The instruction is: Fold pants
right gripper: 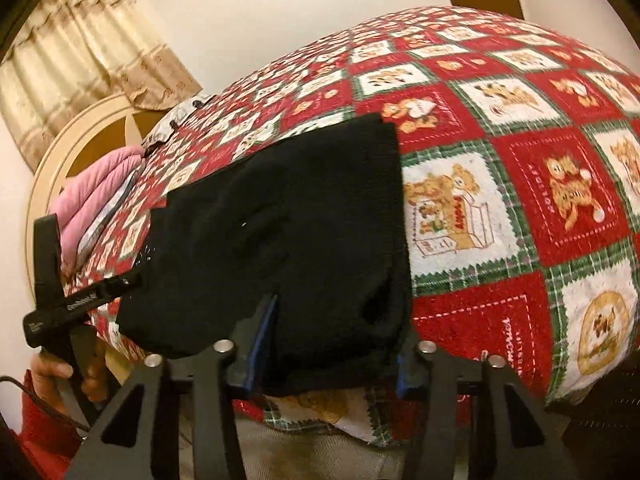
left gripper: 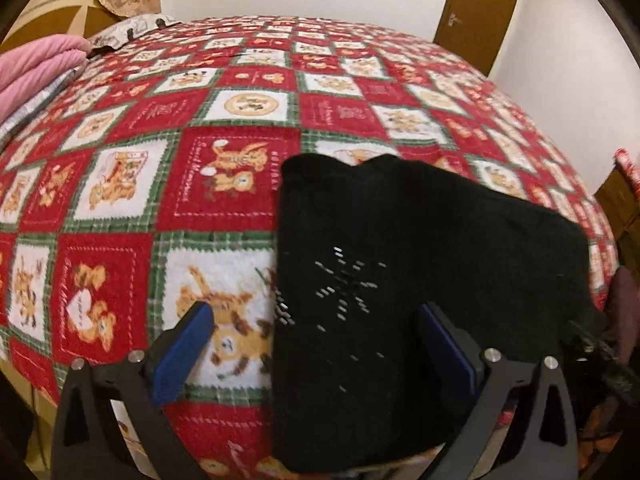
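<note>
The black pants (left gripper: 400,264) lie folded into a compact pile at the near edge of the bed, with a small silver stud pattern on top. My left gripper (left gripper: 316,332) is open above the pile's left edge; its blue pads (left gripper: 184,352) straddle that edge without gripping. In the right wrist view the same pants (right gripper: 280,232) lie in front of my right gripper (right gripper: 332,340). Its jaws stand apart around the pile's near right corner, and the cloth hides the right pad. The left gripper's black body (right gripper: 72,304) shows at far left.
A red, white and green teddy-bear quilt (left gripper: 224,128) covers the bed. Pink folded bedding (left gripper: 40,64) lies at the head, by a round headboard (right gripper: 80,140). A brown door (left gripper: 476,12) stands in the far wall. Wooden furniture (left gripper: 624,200) stands at the right.
</note>
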Available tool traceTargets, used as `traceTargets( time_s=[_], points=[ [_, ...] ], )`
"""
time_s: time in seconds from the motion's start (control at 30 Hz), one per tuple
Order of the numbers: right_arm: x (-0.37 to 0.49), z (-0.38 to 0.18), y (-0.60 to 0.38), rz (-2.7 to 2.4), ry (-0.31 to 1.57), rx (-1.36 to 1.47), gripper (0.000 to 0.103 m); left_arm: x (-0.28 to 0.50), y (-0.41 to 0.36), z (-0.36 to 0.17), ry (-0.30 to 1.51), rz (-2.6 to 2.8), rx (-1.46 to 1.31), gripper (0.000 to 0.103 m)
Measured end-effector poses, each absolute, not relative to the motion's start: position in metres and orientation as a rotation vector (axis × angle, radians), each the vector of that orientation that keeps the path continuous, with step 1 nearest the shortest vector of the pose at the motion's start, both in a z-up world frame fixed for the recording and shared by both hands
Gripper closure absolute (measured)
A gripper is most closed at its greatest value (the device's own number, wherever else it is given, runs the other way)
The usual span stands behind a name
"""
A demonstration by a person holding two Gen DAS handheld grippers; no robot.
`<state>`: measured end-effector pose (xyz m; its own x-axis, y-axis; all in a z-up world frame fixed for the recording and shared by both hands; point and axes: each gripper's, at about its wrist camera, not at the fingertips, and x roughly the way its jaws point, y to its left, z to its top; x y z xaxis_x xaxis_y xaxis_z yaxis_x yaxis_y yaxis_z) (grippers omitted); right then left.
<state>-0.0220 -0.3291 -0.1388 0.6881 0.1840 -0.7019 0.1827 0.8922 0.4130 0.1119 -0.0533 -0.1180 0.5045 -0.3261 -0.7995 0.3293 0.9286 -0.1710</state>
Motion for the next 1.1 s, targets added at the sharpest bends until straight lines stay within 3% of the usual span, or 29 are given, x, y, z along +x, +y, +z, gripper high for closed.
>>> traceTargets(
  time_s=[0.3,0.43,0.63,0.7,0.73,0.77,1.1],
  points=[
    [-0.020,-0.142,-0.334,0.000,0.824,0.484,0.057,0.110,-0.052,-0.125,0.974,-0.441,-0.039,0.001],
    [-0.021,-0.143,-0.335,-0.002,0.822,0.499,0.057,0.106,-0.044,-0.121,0.959,-0.524,-0.102,0.025],
    [-0.021,-0.145,-0.337,0.006,0.820,0.515,0.057,0.101,-0.039,-0.124,0.942,-0.549,-0.115,0.034],
    [-0.021,-0.146,-0.338,0.009,0.819,0.520,0.057,0.099,-0.037,-0.123,0.948,-0.555,-0.134,0.049],
    [-0.021,-0.146,-0.338,0.010,0.819,0.524,0.057,0.099,-0.035,-0.123,0.957,-0.558,-0.158,0.062],
    [-0.021,-0.147,-0.339,0.012,0.818,0.529,0.057,0.100,-0.033,-0.123,0.970,-0.561,-0.190,0.067],
    [-0.022,-0.149,-0.343,0.016,0.816,0.543,0.057,0.096,-0.050,-0.122,0.981,-0.483,-0.086,0.075]
  ],
)
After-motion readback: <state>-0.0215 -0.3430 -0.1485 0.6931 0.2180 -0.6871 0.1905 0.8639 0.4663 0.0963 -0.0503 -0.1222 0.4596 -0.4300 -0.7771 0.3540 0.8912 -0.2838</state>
